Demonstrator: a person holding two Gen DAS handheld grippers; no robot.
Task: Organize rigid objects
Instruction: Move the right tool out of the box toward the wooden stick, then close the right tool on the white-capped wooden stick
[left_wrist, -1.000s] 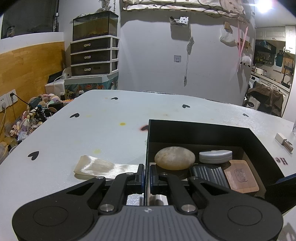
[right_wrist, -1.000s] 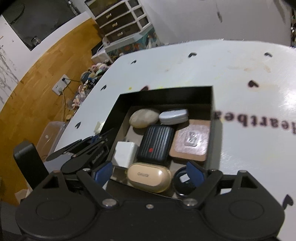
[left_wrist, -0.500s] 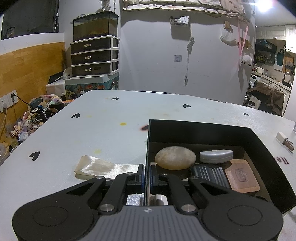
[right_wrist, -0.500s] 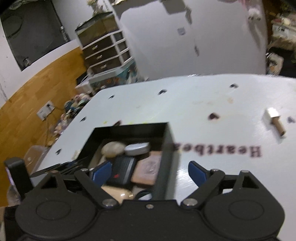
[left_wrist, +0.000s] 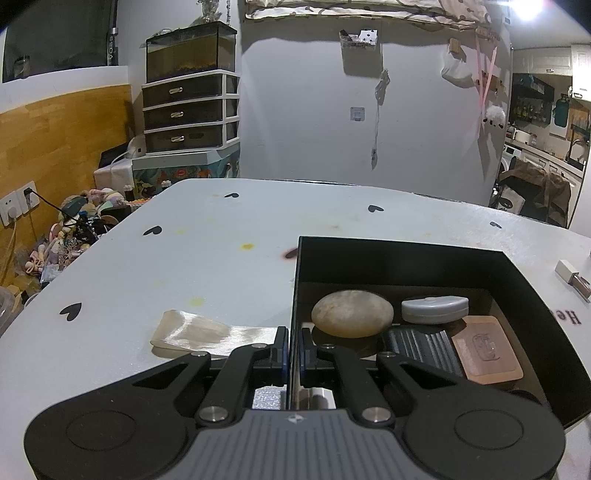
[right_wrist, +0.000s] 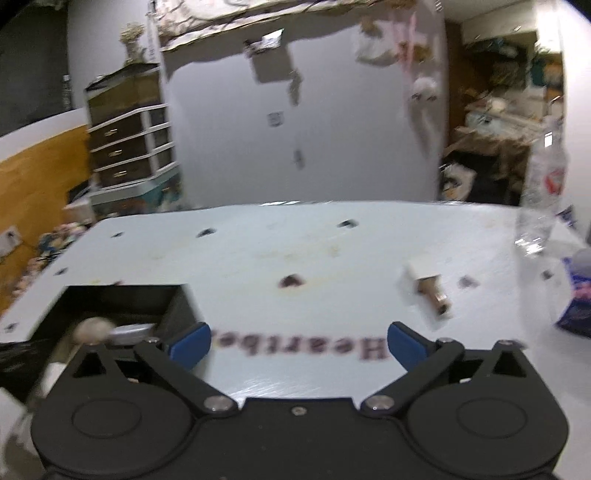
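Observation:
A black box (left_wrist: 406, 254) stands on the white table and holds a tan stone (left_wrist: 351, 313), a grey case (left_wrist: 434, 309), a black ribbed case (left_wrist: 421, 345) and a brown soap-like block (left_wrist: 487, 349). My left gripper (left_wrist: 291, 345) is shut on the box's near left wall. In the right wrist view the box (right_wrist: 122, 299) is at the lower left. My right gripper (right_wrist: 298, 341) is open and empty over the table, right of the box. A small white and brown stamp-like object (right_wrist: 424, 282) lies ahead of it to the right; it also shows in the left wrist view (left_wrist: 571, 275).
A strip of shiny ribbon (left_wrist: 207, 334) lies on the table left of the box. A clear plastic bottle (right_wrist: 541, 199) and a blue packet (right_wrist: 576, 306) stand at the far right. The table edge (left_wrist: 55, 284) drops to floor clutter on the left.
My right gripper has swung right and up, away from above the box and out over the table. The left gripper and the box have stayed still.

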